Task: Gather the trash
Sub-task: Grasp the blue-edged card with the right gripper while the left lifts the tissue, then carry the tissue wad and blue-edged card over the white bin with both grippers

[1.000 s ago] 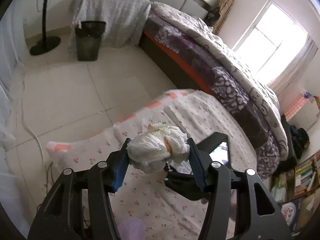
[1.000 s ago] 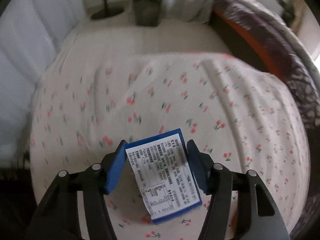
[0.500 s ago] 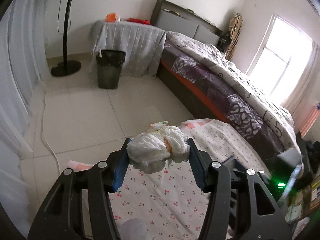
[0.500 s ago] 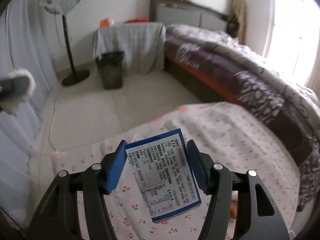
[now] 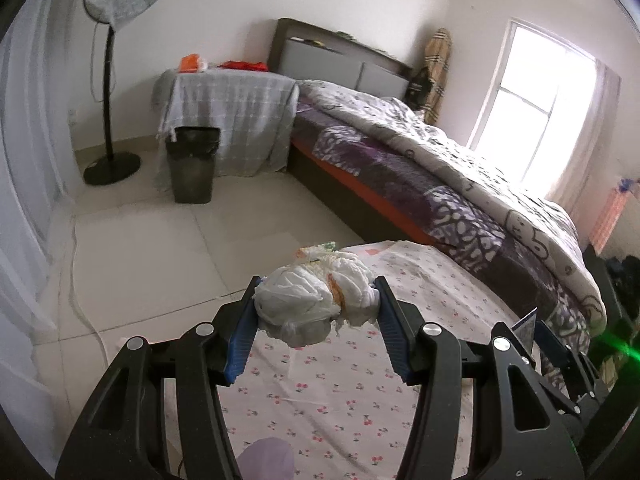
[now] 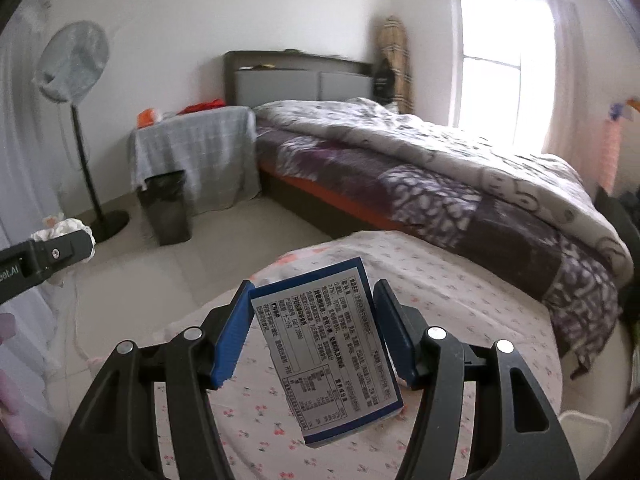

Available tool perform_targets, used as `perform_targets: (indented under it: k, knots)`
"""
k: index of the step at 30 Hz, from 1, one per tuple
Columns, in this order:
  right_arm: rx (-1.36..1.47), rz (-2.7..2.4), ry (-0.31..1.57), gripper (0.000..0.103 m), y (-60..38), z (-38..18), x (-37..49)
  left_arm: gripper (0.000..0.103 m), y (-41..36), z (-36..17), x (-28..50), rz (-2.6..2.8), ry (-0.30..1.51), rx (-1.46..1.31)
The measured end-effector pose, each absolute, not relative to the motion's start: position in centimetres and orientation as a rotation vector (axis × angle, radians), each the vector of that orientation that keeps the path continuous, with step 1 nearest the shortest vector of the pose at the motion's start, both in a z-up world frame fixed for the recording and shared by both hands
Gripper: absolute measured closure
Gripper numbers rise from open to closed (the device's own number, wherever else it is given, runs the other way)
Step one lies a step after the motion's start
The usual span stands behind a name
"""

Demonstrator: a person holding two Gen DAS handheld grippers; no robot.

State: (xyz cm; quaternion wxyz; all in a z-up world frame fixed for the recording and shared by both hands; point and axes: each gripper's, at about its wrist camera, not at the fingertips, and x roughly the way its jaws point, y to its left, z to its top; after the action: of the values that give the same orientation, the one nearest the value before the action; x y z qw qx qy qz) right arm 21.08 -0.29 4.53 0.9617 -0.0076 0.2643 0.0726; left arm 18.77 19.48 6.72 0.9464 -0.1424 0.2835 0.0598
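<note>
Meanwhile, my left gripper (image 5: 316,312) was clamped, jaws partly closed, on a crumpled white wad of tissue (image 5: 316,300); the wad's long axis ran crosswise from pad to pad, above the cherry-print cloth (image 5: 320,400). My right gripper (image 6: 314,328) had its jaws part-way closed on a blue-edged printed box (image 6: 328,348), gripped near its upper end. I saw the box's long axis run away from the fingertips back toward the camera, its printed face up, tilted slightly rightward. A dark bin (image 5: 192,164) stood well apart on the floor, beside the draped table (image 5: 228,104) and the bed (image 5: 440,184).
</note>
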Motion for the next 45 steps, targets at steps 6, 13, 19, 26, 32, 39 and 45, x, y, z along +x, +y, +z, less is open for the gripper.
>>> perform_targets:
  k: [6,13,19,26,32,39,45]
  knots:
    - [0.013,0.079,0.539,0.043,-4.4,4.2,20.1,0.05,16.0,6.5,18.7,0.073,0.566,-0.231]
    - [0.05,-0.007,0.542,0.043,-9.2,3.3,19.0,0.05,12.7,5.3,19.3,0.015,0.599,-0.201]
    - [0.088,-0.086,0.551,0.043,-13.3,2.0,18.2,0.05,9.4,4.5,19.9,-0.03,0.618,-0.172]
    - [0.113,-0.153,0.535,0.043,-17.3,2.2,17.0,0.05,6.2,3.2,20.6,-0.077,0.644,-0.141]
    - [0.167,-0.206,0.536,0.043,-20.8,2.4,16.0,0.05,3.3,2.4,20.5,-0.121,0.663,-0.114]
    - [0.217,-0.268,0.542,0.043,-24.3,2.4,14.6,0.05,0.2,1.6,20.2,-0.171,0.677,-0.07]
    - [0.248,-0.334,0.54,0.043,-27.5,2.5,13.2,0.05,-2.3,0.8,19.9,-0.214,0.69,-0.044]
